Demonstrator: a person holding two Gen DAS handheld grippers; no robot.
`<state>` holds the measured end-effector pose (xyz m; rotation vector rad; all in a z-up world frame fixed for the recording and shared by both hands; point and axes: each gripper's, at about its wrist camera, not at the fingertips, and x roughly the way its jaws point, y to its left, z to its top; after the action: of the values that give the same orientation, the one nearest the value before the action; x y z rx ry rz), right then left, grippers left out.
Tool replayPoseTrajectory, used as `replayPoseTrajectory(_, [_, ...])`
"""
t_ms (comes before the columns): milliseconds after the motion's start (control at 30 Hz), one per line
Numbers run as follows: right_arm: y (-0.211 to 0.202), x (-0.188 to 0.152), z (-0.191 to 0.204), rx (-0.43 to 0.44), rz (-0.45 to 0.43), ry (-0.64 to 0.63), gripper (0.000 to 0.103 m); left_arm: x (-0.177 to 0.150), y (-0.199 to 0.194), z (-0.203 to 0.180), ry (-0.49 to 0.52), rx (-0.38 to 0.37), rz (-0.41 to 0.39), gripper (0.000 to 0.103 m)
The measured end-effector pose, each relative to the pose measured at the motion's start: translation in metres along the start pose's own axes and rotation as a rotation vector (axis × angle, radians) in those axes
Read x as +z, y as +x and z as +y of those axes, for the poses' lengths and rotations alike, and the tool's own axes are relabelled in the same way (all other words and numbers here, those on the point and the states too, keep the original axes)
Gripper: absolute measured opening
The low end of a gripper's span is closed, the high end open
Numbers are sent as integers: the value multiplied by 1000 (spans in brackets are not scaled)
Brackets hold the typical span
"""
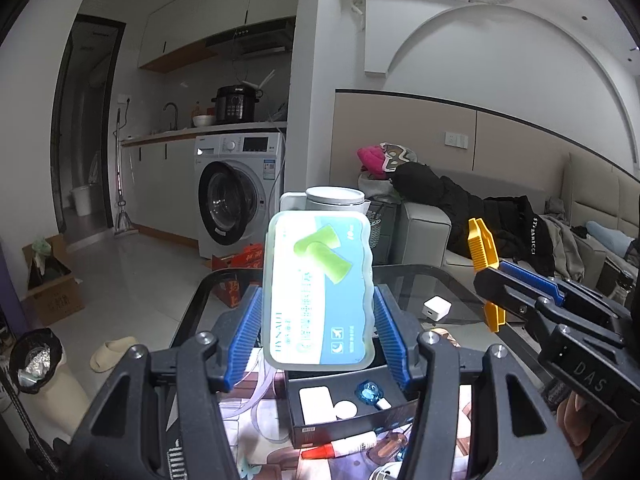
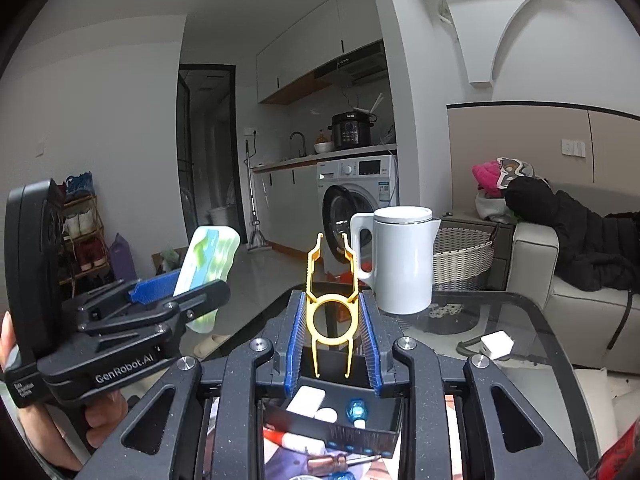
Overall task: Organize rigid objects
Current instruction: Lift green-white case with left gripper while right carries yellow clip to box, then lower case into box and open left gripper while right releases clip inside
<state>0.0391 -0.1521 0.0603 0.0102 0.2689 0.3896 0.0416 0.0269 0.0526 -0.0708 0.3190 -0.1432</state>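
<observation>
Left gripper [image 1: 318, 312] gripping pale earplug case [image 1: 320, 292] by its 2 long edges, jaws part-open around it, case standing upright above black tray [image 1: 348, 424]. Right gripper [image 2: 332, 330] pinching yellow plastic clip [image 2: 331, 312] at ring, jaws nearly closed, prongs pointing up. Tray sitting below on glass table [image 2: 520, 320], holding white pieces and blue item. White kettle [image 2: 400, 260] standing beyond.

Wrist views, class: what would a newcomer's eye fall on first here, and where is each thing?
First, the pale earplug case gripped upright in the left gripper, and the yellow clip pinched in the right gripper, both raised above a black box of small items. Behind them a white kettle stands on the glass table.
</observation>
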Motion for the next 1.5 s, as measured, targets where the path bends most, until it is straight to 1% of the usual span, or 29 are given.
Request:
replayPoseTrajectory(233, [38,2,-9,-28,68,39,26,1,34,1,-45,-4,82,55])
replayPoseTrajectory(500, [63,0,-18,-34,149,50,26,-4,59,1,-57,2,146,55])
replayPoseTrajectory(633, [82,-6,-24,-27,223,64,26,-11,78,0,-62,0,222,55])
replayPoseTrajectory(733, [97,-12,-31,-19,284,77,26,-19,93,1,-70,18,289,55])
replayPoseTrajectory(833, [113,-22,-40,-19,360,111,26,-30,106,2,-75,24,362,55])
replayPoseTrajectory(1033, [139,-47,-53,-20,517,159,26,-51,132,-5,-68,6,514,55])
replayPoseTrajectory(1100, [143,-57,-54,-12,560,164,26,-55,137,-6,-62,6,533,55])
replayPoseTrajectory(1233, [152,-71,-56,-3,610,182,26,-59,143,-7,-67,-1,562,55])
replayPoseTrajectory(1333, [155,-75,-57,5,632,201,26,-62,144,-7,-63,-3,583,55])
replayPoseTrajectory(1500, [162,-82,-57,-3,665,195,26,-67,149,-8,-52,-6,618,55])
